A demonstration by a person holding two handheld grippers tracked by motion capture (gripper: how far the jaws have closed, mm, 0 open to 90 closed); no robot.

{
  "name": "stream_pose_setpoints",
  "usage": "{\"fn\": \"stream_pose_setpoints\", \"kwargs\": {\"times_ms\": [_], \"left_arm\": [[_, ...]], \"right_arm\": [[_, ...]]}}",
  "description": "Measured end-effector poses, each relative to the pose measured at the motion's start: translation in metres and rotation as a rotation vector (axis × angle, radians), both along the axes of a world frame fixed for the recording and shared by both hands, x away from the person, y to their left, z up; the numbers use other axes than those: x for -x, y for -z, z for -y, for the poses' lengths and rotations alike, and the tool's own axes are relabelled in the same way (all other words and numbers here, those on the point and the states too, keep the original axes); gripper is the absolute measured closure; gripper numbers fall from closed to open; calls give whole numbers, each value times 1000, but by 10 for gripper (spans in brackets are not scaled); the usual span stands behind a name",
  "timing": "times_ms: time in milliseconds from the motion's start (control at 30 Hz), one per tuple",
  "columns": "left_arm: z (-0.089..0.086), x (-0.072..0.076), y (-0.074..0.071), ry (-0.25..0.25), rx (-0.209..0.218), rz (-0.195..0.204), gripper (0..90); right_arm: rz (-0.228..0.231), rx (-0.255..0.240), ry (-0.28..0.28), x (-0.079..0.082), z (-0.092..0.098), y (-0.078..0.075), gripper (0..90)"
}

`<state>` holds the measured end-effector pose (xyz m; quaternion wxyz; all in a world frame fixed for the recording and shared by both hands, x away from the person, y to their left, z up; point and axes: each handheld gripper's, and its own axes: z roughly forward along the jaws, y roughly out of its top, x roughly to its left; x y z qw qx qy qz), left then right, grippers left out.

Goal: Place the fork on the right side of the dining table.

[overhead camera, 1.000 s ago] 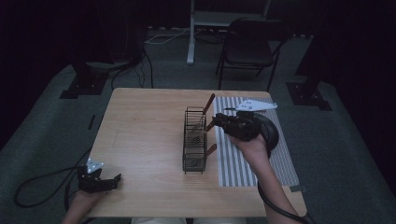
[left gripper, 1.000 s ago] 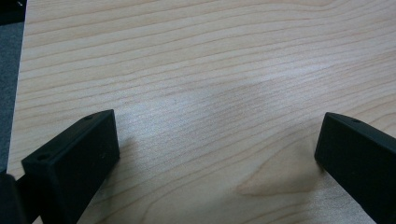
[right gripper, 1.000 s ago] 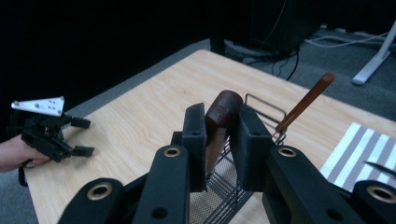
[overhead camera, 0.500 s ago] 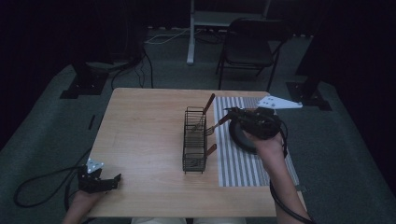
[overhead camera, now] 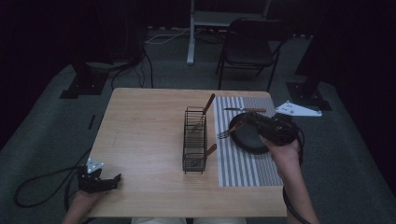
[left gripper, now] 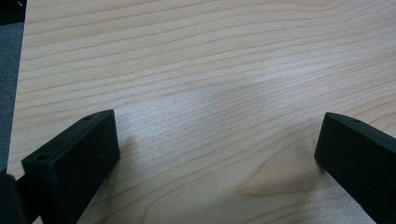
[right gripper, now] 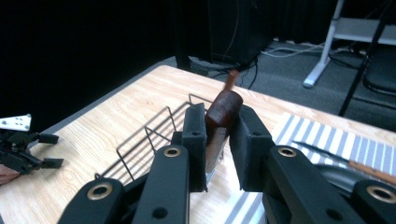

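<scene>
A: Right gripper (overhead camera: 246,121) state?

B: Clamped on the fork (overhead camera: 229,131) by the wooden handle. In the right gripper view the handle end (right gripper: 223,108) sticks out between the pads and the metal runs on past them.

A: Where is the fork?

B: In the air over the near-left rim of the black plate (overhead camera: 252,140), above the striped mat (overhead camera: 243,172). Its long axis runs from the jaws out to the left in the high view, with the tines toward the wire rack (overhead camera: 194,140).

A: What is around it?

B: The rack stands just left of the mat edge and has two more brown handles in it. The knife (overhead camera: 245,110) lies flat on the mat at the plate's far side, along the table's width.

A: And the other hand?

B: The left gripper (overhead camera: 112,181) sits at the near-left corner of the table (overhead camera: 140,121), jaws wide apart on nothing and well away from it all. The right hand is the only one near.

A: What does the next move turn on?

B: Probably the bare strip of mat between plate and rack. That strip lies below and left of the tines, so it would take a short drop while staying clear of the plate rim and the rack wires.
</scene>
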<state>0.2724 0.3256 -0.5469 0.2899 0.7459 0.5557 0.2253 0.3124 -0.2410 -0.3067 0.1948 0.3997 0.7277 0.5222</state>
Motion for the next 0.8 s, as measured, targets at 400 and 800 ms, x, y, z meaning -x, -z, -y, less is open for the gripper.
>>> {"fn": "stream_pose_setpoints", "kwargs": {"times_ms": [400,800], "left_arm": [[0,0,0,0,1,-1,0],[0,0,0,-1,1,0,0]], "right_arm": [[-77,15,47,6,24,36,769],[-151,-6,71,18,37,76,768]]}}
